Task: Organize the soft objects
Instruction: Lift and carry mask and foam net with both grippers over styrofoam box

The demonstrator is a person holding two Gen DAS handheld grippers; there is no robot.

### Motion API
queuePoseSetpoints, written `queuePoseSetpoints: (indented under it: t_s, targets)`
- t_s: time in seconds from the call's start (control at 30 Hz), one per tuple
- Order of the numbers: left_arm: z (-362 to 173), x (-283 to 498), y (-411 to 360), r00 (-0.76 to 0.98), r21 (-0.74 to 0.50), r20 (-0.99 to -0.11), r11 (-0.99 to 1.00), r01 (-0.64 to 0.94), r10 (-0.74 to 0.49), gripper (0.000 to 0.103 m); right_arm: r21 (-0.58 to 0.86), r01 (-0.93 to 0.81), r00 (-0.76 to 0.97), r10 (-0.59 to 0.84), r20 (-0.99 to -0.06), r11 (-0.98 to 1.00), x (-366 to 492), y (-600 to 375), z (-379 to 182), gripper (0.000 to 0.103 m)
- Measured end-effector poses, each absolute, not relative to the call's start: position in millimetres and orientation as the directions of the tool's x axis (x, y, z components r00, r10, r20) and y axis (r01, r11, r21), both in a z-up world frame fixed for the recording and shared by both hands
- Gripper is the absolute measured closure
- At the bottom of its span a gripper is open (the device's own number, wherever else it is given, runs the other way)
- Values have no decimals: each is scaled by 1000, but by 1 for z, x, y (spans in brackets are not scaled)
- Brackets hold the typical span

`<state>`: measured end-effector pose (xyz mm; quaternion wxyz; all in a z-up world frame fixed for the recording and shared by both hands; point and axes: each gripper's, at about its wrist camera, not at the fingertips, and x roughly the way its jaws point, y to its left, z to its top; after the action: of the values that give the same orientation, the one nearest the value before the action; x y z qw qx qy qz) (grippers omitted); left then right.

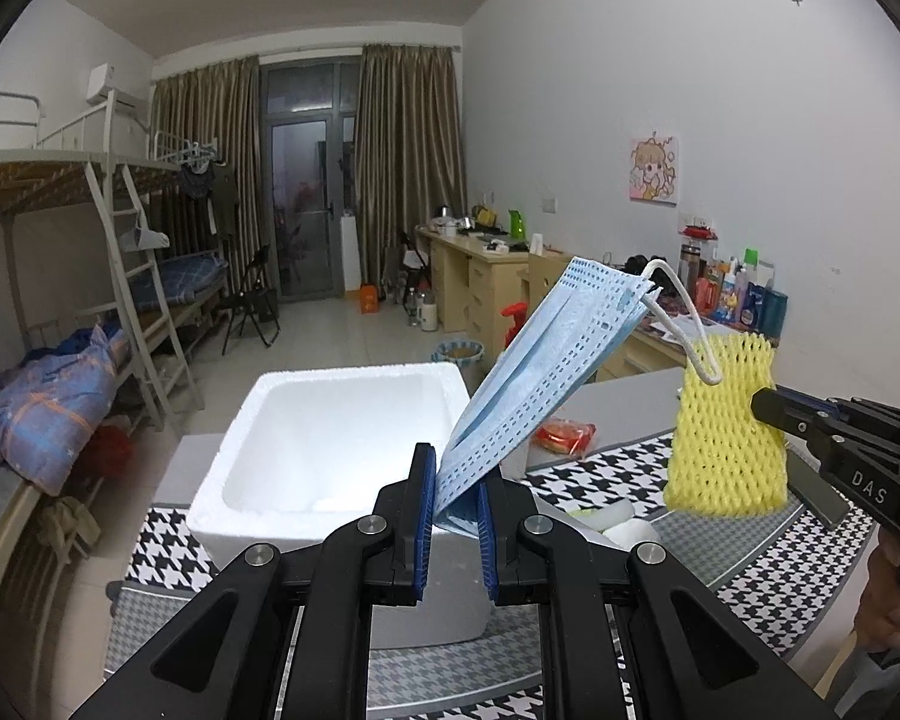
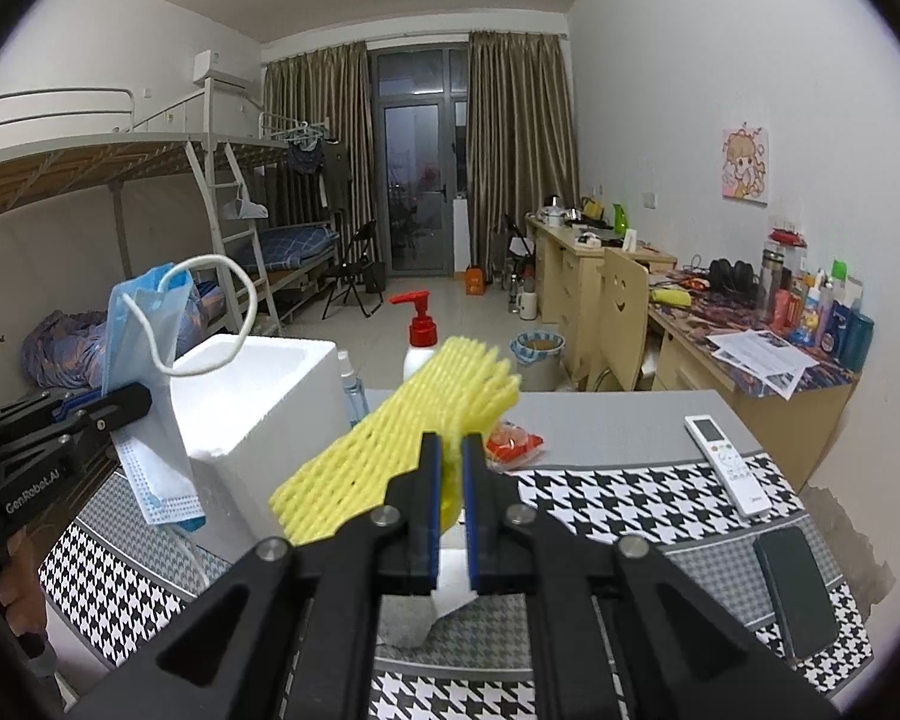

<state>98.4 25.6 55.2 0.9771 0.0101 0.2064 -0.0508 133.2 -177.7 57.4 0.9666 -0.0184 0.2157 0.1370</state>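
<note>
left gripper (image 1: 456,501): black two-finger tool with blue pads, jaws pinched tight on the lower edge of a pale blue pleated face mask (image 1: 528,372); mask sticks up and leans right, white ear loop (image 1: 684,324) hangs off its top corner
left gripper, other view: seen from the side at left (image 2: 144,402), mask (image 2: 144,396) droops below the jaws, loop (image 2: 234,306) arcs over the box
right gripper (image 2: 450,483): same black tool, jaws clamped hard on a yellow foam mesh fruit sleeve (image 2: 390,438); sleeve fans out up and left of the pads
right gripper, other view: comes in from right edge (image 1: 765,402), sleeve (image 1: 726,426) hangs in air above the cloth, mask loop crosses in front of its top left corner
hands: person's fingers on each handle, right (image 1: 885,606), left (image 2: 15,588)
table cover: black-white houndstooth cloth (image 2: 618,498) over grey table
box: white open-top styrofoam box (image 1: 330,438) on the cloth, just past the left gripper; mask bottom overlaps its right rim in the left view
near box: red snack packet (image 2: 513,441) on the grey top; white pump bottle with red head (image 2: 417,336); clear blue spray bottle (image 2: 354,387)
right side of table: white remote control (image 2: 729,465), dark phone (image 2: 795,588) nearer the camera
far: wooden desks with clutter along right wall (image 2: 750,336), bunk beds (image 1: 84,228) left, brown curtains (image 2: 519,144) and glass door at back
</note>
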Motion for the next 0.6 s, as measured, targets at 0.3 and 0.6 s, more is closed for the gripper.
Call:
queuePoseSetpoints:
  t_s: [0.3,0.6]
  targets:
    - [63,101,33,920,-6,-383,997,82,-78,89,29,-294,870,280,-405,955,138,-171,62,94]
    - [68,103,44,928,-12,-368,998,55,-56,89,24,-329,863,310,-400,944,145,-156,68,94]
